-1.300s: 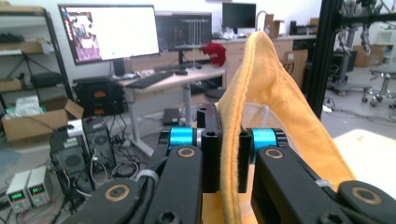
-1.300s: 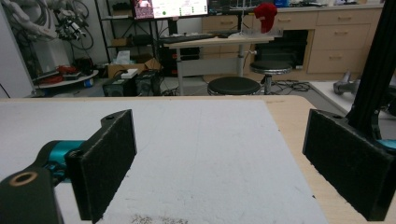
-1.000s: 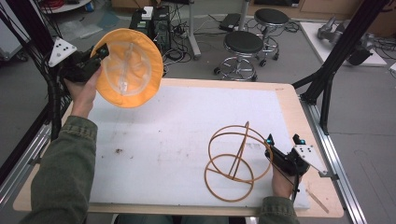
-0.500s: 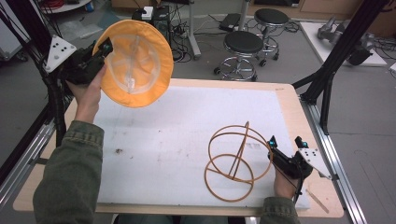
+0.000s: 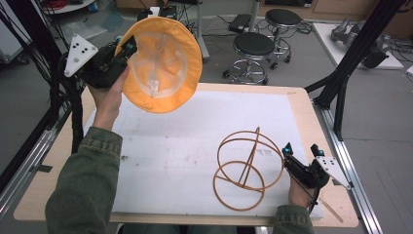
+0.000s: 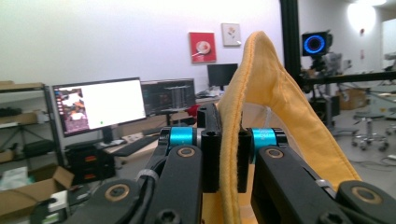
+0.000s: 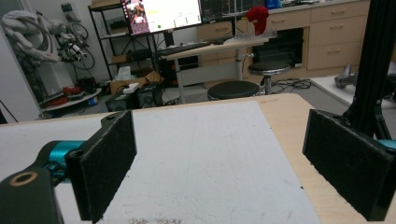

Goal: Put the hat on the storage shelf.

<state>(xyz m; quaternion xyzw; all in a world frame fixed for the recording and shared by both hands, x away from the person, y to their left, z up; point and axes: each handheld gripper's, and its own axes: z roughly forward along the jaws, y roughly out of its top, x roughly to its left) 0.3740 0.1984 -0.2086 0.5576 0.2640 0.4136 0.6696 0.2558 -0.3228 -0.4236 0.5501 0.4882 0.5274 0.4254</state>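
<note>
An orange fabric cover (image 5: pixel 163 63) with a pale lining hangs in the air above the table's far left corner. My left gripper (image 5: pixel 127 48) is shut on its rim. In the left gripper view the yellow-orange hem (image 6: pixel 229 154) is pinched between the two black pads. A tan wire frame (image 5: pixel 246 168) of linked hoops stands on the white mat (image 5: pixel 195 146) at the right. My right gripper (image 5: pixel 299 152) rests just right of the frame, open, apart from it. In the right gripper view its pads (image 7: pixel 109 158) stand wide over bare mat.
The mat lies on a wooden tabletop (image 5: pixel 48 185) with black frame posts (image 5: pixel 350 58) at the right and left. Two stools (image 5: pixel 253 48) stand beyond the far edge. Monitors and desks fill the room behind.
My left hand has carried the orange cover to the right and upward, turning its open side more toward the camera. The right gripper and wire frame have stayed put.
</note>
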